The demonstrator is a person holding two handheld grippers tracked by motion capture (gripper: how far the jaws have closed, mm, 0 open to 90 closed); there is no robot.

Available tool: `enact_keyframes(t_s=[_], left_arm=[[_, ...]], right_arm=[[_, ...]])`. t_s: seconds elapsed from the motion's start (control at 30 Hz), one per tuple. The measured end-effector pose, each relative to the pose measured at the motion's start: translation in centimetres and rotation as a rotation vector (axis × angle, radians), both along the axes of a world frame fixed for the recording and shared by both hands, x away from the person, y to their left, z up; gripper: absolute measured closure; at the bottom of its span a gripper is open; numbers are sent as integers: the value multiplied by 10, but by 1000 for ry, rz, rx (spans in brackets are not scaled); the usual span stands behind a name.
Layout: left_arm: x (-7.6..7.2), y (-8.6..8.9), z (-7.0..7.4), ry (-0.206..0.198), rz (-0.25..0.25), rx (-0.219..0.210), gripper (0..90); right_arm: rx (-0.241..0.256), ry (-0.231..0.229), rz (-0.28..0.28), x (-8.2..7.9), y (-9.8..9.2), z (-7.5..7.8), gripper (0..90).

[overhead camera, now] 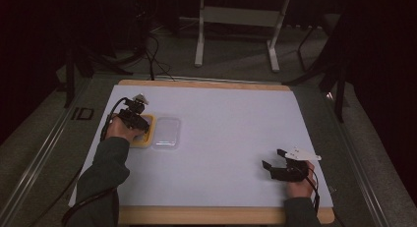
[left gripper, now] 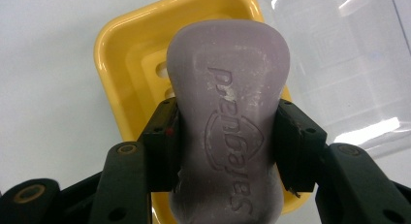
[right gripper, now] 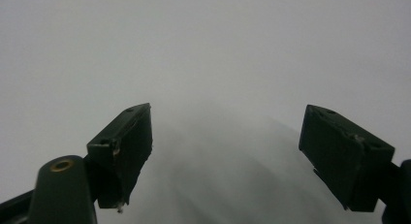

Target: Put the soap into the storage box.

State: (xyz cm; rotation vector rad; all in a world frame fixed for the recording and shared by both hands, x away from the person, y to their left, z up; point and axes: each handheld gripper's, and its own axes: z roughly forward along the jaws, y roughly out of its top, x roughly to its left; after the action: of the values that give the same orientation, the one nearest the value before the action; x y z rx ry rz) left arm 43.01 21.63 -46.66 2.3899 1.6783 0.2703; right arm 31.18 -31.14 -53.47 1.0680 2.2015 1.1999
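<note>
Pinching a purple soap bar point(left gripper: 228, 132), the left tongs point(left gripper: 225, 141) hold it over the yellow dish point(left gripper: 116, 54); the right tongs point(right gripper: 228, 151) are spread above the counter point(right gripper: 194, 49).

There was one bar of purple soap point(left gripper: 228, 136). There was one yellow soap dish point(left gripper: 121, 54) near the left edge of the tabletop point(overhead camera: 231, 138). One clear plastic lid point(overhead camera: 165, 133) lay just beside the dish. There were two grippers, the left gripper point(left gripper: 228, 141) and the right gripper point(overhead camera: 273, 158).
</note>
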Motion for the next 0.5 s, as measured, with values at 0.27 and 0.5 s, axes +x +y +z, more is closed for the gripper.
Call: enact_keyframes(t_s=[0.27, 0.5], left_arm=[[4, 4, -6, 8, 49, -9, 501], [7, 5, -11, 8, 84, -9, 501]], right_arm=[[1, 1, -1, 0, 0, 0, 192], [1, 1, -1, 0, 0, 0, 192]])
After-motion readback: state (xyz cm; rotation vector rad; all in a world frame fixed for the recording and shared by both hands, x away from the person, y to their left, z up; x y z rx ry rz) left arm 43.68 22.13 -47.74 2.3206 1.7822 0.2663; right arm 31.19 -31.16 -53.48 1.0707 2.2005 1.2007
